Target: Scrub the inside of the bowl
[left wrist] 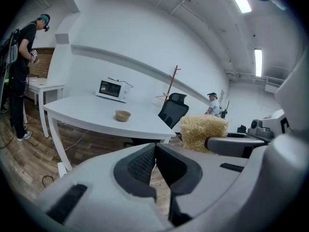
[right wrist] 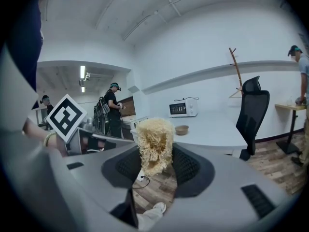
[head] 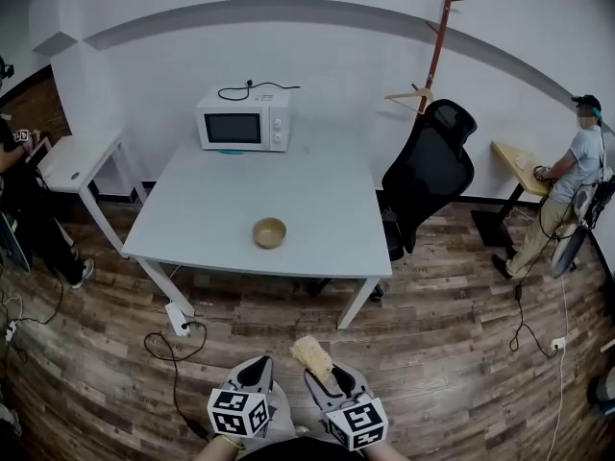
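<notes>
A small tan bowl (head: 269, 232) stands near the front edge of the white table (head: 317, 219); it also shows far off as the bowl (left wrist: 122, 115) and the bowl (right wrist: 182, 129). My right gripper (head: 324, 377) is shut on a pale straw-like scrubber (head: 312, 356), which sticks up between its jaws as the scrubber (right wrist: 154, 146). My left gripper (head: 261, 375) is shut with nothing in it, its pads (left wrist: 145, 164) touching. Both grippers hang low over the wooden floor, well short of the table.
A white microwave (head: 245, 119) sits at the table's back left. A black office chair (head: 429, 173) stands at the table's right, with a wooden coat stand (head: 434, 51) behind it. People stand at far left and far right. Cables and a power strip (head: 177, 319) lie on the floor.
</notes>
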Motion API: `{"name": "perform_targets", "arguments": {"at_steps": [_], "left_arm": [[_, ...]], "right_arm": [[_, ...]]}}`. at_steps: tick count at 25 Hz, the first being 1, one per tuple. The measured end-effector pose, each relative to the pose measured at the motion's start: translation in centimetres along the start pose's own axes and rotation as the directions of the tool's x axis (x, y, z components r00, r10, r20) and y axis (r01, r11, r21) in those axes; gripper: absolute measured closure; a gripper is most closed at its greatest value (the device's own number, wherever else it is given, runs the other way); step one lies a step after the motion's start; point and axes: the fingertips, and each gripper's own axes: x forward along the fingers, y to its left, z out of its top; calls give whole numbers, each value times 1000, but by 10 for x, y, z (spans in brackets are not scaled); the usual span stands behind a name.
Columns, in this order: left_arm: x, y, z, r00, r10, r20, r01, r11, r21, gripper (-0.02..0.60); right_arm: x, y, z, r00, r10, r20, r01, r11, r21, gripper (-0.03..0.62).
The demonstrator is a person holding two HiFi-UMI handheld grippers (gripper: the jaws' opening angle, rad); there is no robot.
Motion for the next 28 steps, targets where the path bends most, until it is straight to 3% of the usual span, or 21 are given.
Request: {"name": "perform_targets", "arguments": {"at_steps": [28], "left_arm": [[102, 160, 114, 1000, -2, -26, 1, 1000, -26, 563]], "right_arm": [[197, -27, 87, 1000, -16, -27, 15, 999, -42, 418]]}}
